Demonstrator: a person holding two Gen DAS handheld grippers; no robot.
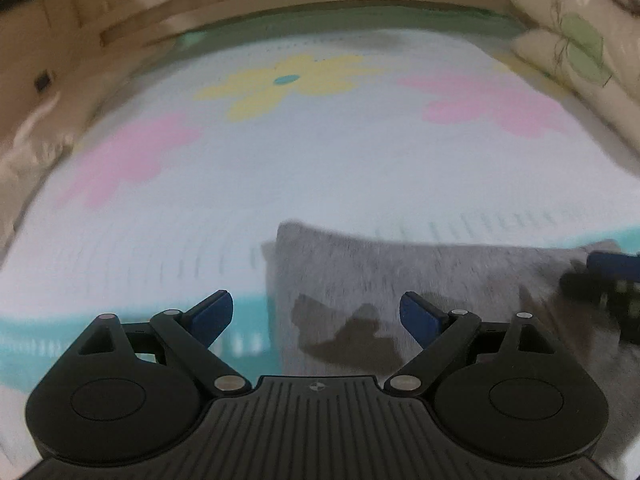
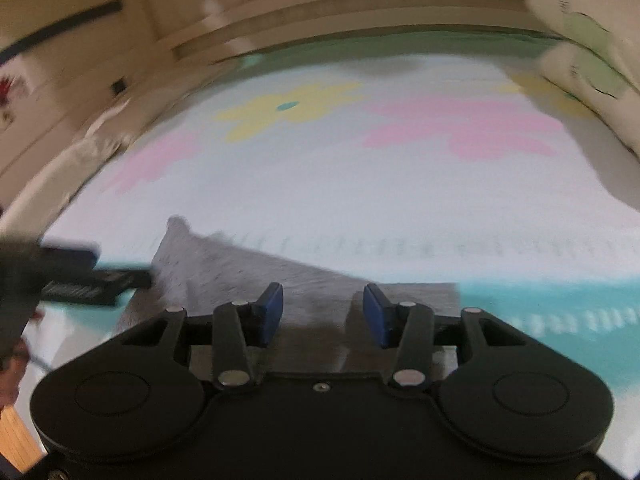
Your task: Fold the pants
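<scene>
1. Two grippers hang over one grey, soft-knit pair of pants (image 1: 400, 276) that lies folded into a flat slab on the pale mat with pink and yellow flower prints (image 1: 280, 160); in both views the slab sits in the lower middle of the frame, just ahead of the fingers
2. Left gripper (image 1: 316, 316): its blue-padded fingers are spread wide with nothing between them; the slab's left edge runs up the frame between the two pads, so most of the cloth lies to the right of this tool
3. Right gripper (image 2: 323, 312): also parted and empty, with grey cloth directly below and ahead; the slab fills the space from lower centre up to a raised corner at centre left
4. In the right wrist view the long axis of the slab runs across the frame from that raised corner down to a square end at centre right
5. My reading is that the right gripper is better centred over the cloth, while the left stands at its near-left edge, which suits lifting that edge across
6. Motion blur hides whether either gripper touches the cloth
</scene>
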